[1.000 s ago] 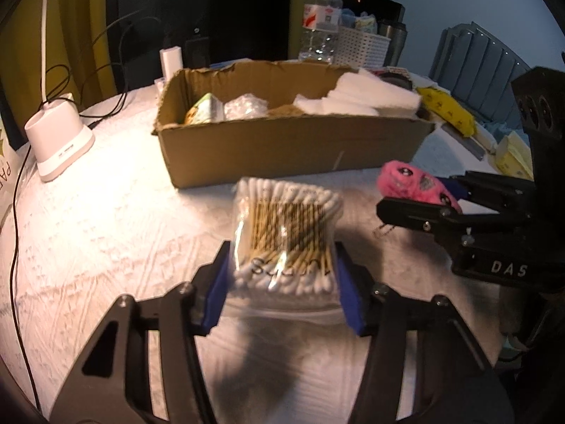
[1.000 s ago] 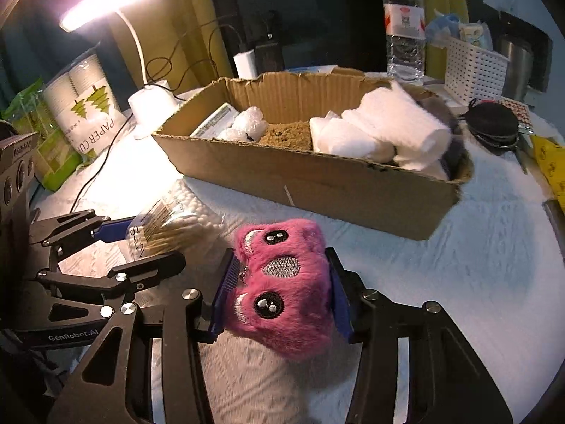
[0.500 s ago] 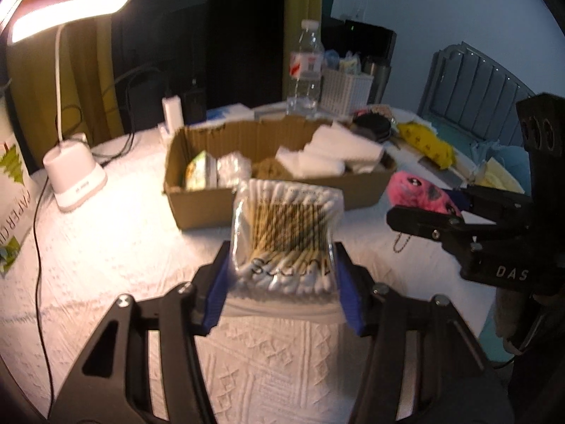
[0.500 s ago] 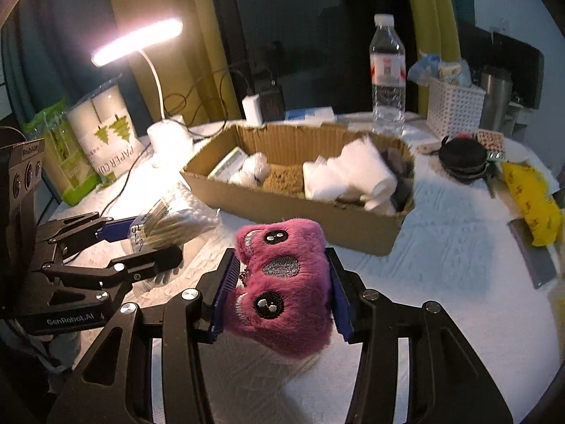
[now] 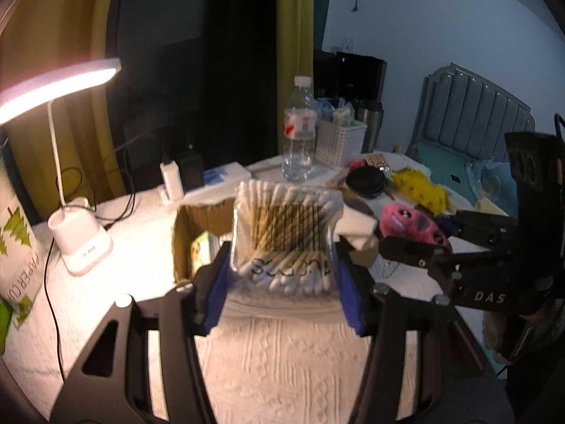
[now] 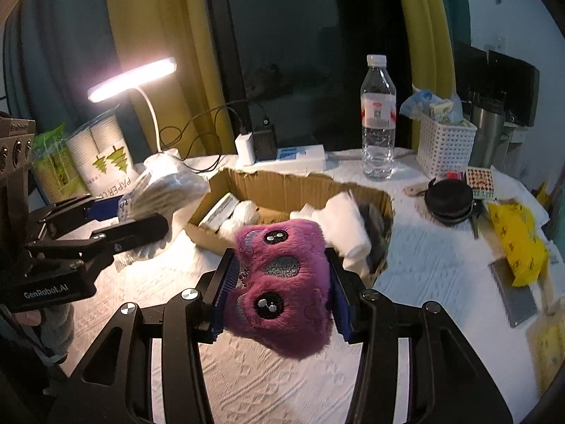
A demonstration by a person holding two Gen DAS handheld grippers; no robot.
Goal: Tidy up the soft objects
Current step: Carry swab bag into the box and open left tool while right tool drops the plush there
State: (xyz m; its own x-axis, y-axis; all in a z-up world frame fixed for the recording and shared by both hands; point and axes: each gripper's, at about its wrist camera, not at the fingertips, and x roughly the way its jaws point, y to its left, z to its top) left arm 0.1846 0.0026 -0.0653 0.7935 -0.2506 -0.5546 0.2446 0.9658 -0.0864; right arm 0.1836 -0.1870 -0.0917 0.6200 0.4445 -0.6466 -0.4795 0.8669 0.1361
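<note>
Surface: a table under a white textured cloth [image 6: 434,261], lit by a desk lamp [image 6: 132,79], with dark curtains behind.
Left gripper [image 5: 282,275]: its blue pads press on both sides of a clear bag of cotton swabs [image 5: 286,233]; the bag stands up between the fingers, clear of the cloth.
Right gripper [image 6: 279,282]: closed partway on a pink plush toy [image 6: 282,279], which bulges out above and below the pads.
Cardboard box [image 6: 303,183]: beyond both sets of fingertips, open on top.
Already in the box: white folded towels [image 6: 344,226], a small carton [image 6: 219,212] and a few wrapped bundles.
Done so far: judging by the box, several soft things are packed.
Left to do: both held items are not yet over the box; each needs carrying forward past the near wall and releasing inside.
Elsewhere: a water bottle [image 6: 378,116], a white basket [image 6: 445,148] and a yellow bag [image 6: 519,240] lie beyond and right of the fingers, likely not part of the sorting.
</note>
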